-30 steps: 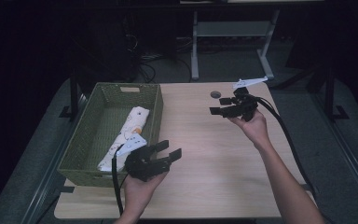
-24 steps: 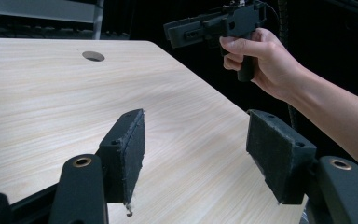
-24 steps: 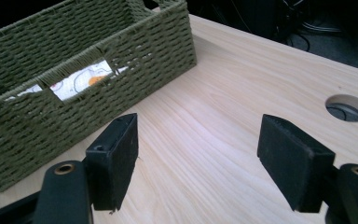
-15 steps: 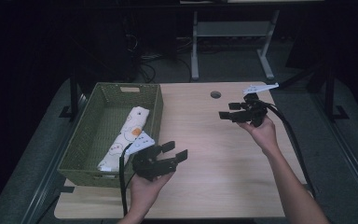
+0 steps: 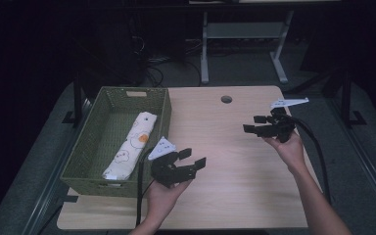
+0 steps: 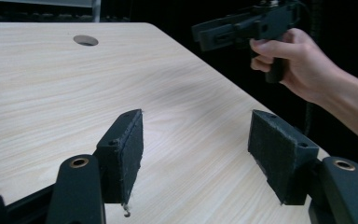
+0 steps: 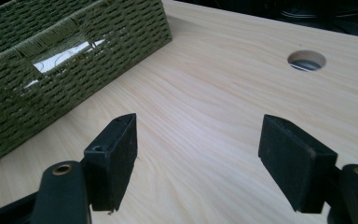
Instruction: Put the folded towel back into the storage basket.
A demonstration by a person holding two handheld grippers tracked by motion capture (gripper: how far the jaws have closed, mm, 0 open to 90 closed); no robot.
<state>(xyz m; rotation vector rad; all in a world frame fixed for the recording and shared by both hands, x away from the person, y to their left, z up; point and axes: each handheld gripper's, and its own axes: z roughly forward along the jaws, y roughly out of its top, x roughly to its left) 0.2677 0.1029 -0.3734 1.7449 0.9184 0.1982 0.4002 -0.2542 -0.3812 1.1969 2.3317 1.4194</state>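
Note:
A green woven basket stands on the left of the wooden table. A rolled white cloth with a cartoon print lies inside it. My left gripper hovers just right of the basket's near corner; its jaws have just been opening a little and stand open with nothing between them. My right gripper hangs over the table's right side, pointing left toward the basket, open and empty. The left gripper view shows the right gripper in a hand at the upper right.
A round cable hole sits near the table's far edge. In the right gripper view the basket's end wall has a handle slot through which the cloth shows. Bare wood lies between the two grippers. Dark floor surrounds the table.
My right gripper has moved to the right and nearer, sinking a little. My left gripper has shifted slightly right, away from the basket. Neither has taken hold of anything.

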